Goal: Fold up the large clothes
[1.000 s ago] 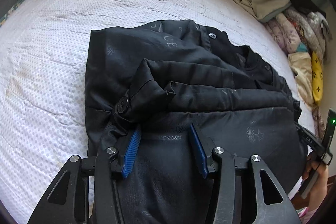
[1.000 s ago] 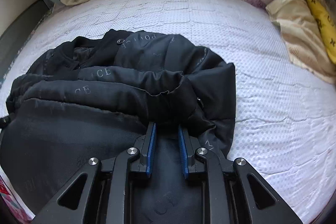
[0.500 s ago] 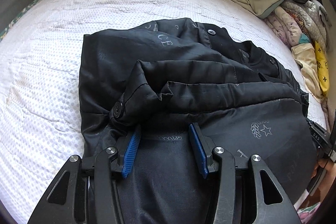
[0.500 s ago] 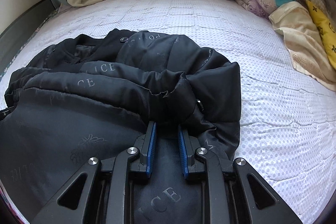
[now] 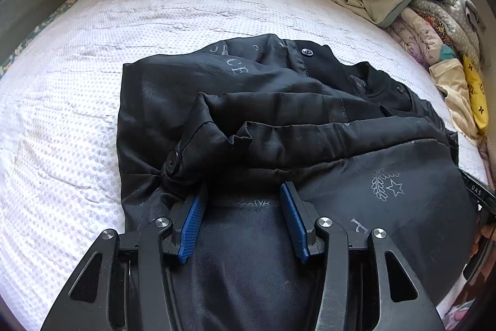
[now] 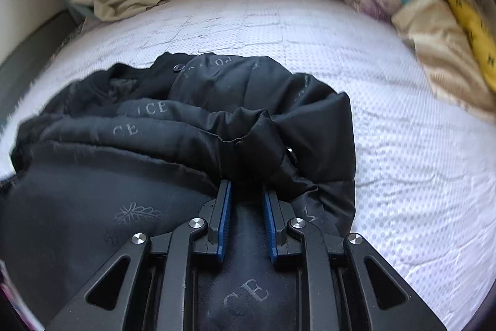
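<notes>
lay bunched in the middle of a white dotted bedspread [image 5: 62,120]: a black jacket [image 5: 279,101], lining outward, faint grey lettering and leaf-and-star marks across it. near edge draped up over both claws. left gripper [image 5: 243,207] stood with blue pads [image 5: 190,222] set wide, a broad fold of the jacket filling the gap; could not tell whether actually pinched. right gripper [image 6: 245,207] had pads close together, clamped on a narrow ridge of the same cloth. heaped at the far right: a pile of patterned bedding [image 5: 446,39]. bunched along the far edge: a beige sheet [image 6: 124,5].
</notes>
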A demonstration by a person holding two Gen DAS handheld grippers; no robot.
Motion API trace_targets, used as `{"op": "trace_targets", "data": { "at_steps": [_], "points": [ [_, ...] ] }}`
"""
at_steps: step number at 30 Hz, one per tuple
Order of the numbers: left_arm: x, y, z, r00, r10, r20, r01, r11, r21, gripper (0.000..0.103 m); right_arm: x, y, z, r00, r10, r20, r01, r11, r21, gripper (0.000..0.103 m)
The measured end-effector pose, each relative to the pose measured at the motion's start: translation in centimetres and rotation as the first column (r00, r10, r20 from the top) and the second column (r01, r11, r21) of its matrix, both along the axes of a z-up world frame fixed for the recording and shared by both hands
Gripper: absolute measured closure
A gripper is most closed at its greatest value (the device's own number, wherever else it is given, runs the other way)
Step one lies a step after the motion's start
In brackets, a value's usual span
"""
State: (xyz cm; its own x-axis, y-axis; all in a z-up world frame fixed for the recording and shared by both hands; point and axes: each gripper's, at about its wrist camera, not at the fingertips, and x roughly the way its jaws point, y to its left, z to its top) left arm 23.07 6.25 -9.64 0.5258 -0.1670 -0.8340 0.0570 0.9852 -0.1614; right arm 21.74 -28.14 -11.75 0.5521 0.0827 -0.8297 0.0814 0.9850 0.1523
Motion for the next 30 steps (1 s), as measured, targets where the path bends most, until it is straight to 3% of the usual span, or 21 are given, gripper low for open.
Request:
{"op": "trace_targets", "data": {
  "at_steps": [3, 19, 24, 28, 30],
  "points": [
    [-0.1, 0.3, 0.2, 1.0, -0.001, -0.011, 0.001, 1.0, -0.014, 0.046, 0.0, -0.6, 0.3, 0.999, -0.008, -0.032, 0.009, 0.999, 0.041, 0.088],
    [0.8, 0.5, 0.4, 0.998, 0.012, -0.055, -0.014, 0.999, -0.039, 0.04, -0.1, 1.1, -0.2, 1.0, 0.01, -0.023, -0.011, 0.998, -0.06, 0.088],
    [1.0, 0.5, 0.7, 0.997, 0.004, -0.071, -0.008, 0.999, -0.051, 0.036, -0.2, 0.6, 0.1, 1.0, -0.006, -0.027, 0.005, 1.0, -0.019, 0.088],
    [1.3, 0.6, 1.7, 0.995, 0.008, -0.1, -0.016, 0.996, -0.084, 0.024, 0.0, -0.6, 0.9, 0.998, -0.035, -0.059, 0.039, 0.997, 0.065, 0.086],
    [1.2, 0.7, 2.5, 0.994, 0.015, -0.107, -0.026, 0.995, -0.097, 0.022, 0.1, -1.4, 1.6, 0.995, -0.052, -0.088, 0.063, 0.989, 0.131, 0.077]
  ]
}}
